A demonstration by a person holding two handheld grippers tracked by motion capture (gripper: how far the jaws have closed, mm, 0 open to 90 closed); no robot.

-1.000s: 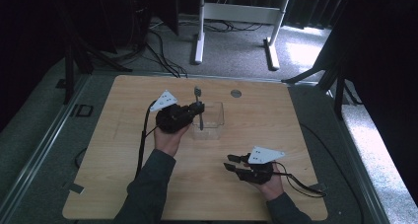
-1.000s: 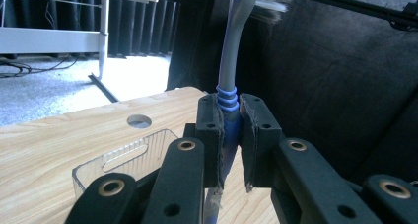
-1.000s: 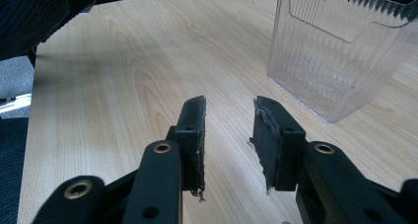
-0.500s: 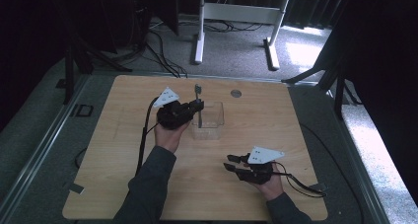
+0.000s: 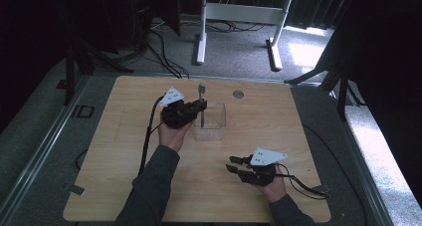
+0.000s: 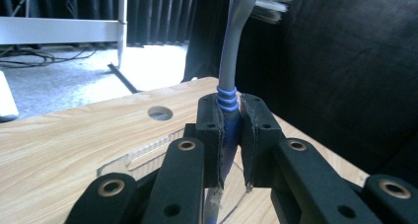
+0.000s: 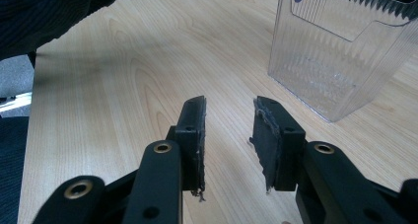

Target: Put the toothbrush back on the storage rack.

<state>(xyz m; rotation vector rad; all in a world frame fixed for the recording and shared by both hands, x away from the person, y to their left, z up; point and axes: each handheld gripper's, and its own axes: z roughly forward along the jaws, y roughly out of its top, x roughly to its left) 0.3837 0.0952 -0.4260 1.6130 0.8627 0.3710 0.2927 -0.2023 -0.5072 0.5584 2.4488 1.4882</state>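
Okay, my left gripper (image 6: pixel 229 135) is clamped on a toothbrush (image 6: pixel 231 61), pads pinching the grey handle right at the blue ribbed rings. From the high view the brush (image 5: pixel 201 99) stands upright over the near-left part of the clear plastic holder (image 5: pixel 211 121), mid-worktop (image 5: pixel 298 121). Long axis is vertical, bristle head up and facing right in the left gripper view, handle tail pointing down toward the holder's open top. Holding it low on the neck keeps the tail free to drop in, I'd guess; whether the tip is already inside the holder, can't tell.

My right gripper (image 7: pixel 227 135) sits with its jaws apart and nothing between them, low over the worktop near my edge, well apart from the holder (image 7: pixel 340 61) it's aimed at. Looks parked out of the way, maybe ready to steady the holder.
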